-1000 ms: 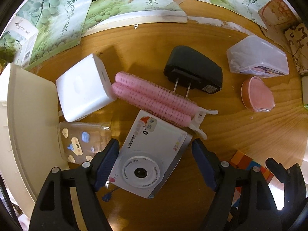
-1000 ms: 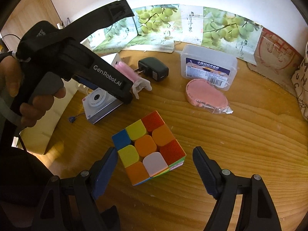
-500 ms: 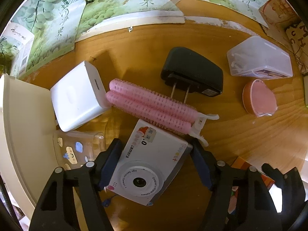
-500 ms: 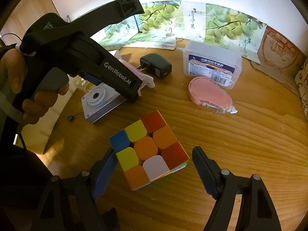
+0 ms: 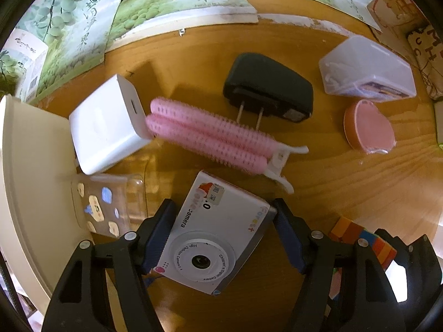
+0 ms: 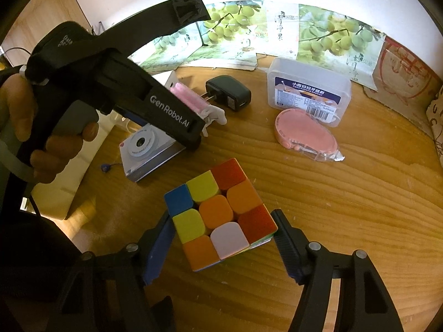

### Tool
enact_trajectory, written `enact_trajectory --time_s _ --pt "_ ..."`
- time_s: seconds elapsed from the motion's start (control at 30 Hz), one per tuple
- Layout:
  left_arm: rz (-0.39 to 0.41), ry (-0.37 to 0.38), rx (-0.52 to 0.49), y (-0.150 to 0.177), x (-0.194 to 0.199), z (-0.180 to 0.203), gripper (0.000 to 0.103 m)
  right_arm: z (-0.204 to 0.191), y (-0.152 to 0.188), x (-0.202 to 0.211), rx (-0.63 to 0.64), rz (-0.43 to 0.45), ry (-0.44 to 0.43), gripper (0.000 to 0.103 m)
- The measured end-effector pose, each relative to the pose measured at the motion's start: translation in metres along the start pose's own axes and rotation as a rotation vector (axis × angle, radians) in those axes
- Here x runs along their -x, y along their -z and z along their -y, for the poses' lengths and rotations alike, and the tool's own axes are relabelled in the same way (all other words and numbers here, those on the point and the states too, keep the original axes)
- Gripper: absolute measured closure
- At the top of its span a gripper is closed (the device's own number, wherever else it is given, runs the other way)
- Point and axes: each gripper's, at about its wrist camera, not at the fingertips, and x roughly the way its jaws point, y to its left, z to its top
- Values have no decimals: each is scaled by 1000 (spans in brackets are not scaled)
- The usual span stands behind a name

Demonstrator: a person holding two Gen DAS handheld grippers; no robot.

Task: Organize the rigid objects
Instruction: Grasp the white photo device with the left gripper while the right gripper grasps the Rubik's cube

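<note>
A round wooden table (image 6: 346,193) carries everything, with grape-printed cardboard panels (image 6: 235,27) standing along its far edge. At the left edge sits a cream tray (image 5: 30,182).

A person's hand (image 6: 36,127) holds the left gripper (image 5: 224,235) pointing straight down over the white children's camera (image 5: 216,238), which lies face up near the tray. Its jaws have just been closing, and both blue pads now touch the camera's short ends.

The right gripper (image 6: 224,238) tilts down over the colourful puzzle cube (image 6: 218,215), which rests near the table's front edge. Its jaws have also been closing, and now both pads sit against the cube's sides.

Toward the far right edge stands a clear plastic box (image 6: 308,91), with a wrapped pink oval case (image 6: 306,134) just in front. Nearer the middle lie a white power adapter (image 5: 106,121), a pair of pink hair rollers (image 5: 210,135) touching it, and a black plug charger (image 5: 270,88) just behind the rollers. A clear decorated case (image 5: 108,202) leans against the tray.
</note>
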Motion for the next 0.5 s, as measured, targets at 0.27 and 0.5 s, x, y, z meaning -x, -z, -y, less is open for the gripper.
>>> enact_trajectory --time_s 0.27,0.5 --pt "0 25 8 14 1 -7 31 -3 4 11 1 23 20 36" --pt "35 40 3 35 15 -14 32 -10 9 24 7 43 53 38"
